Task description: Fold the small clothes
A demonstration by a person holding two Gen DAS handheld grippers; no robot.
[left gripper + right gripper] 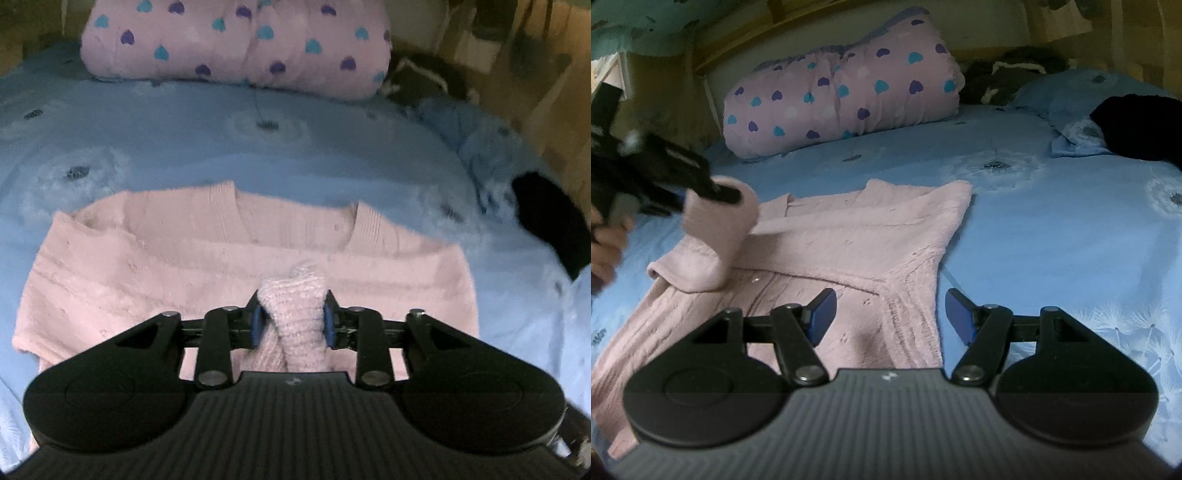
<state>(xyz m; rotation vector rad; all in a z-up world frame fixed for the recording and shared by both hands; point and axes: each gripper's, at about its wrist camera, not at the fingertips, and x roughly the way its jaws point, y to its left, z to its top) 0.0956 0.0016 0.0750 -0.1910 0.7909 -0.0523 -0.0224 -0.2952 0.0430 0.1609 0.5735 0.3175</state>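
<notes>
I could not read any word, number or brand in my two views. The only sign was a small white mark, like a little logo, on the ribbed black body of my left gripper (292,317), and the same mark on my right gripper (890,314); it was too small to make out. At the left border of the right view some dark marks stood on the blue bedsheet (1052,229), but I could not tell if they were letters.
</notes>
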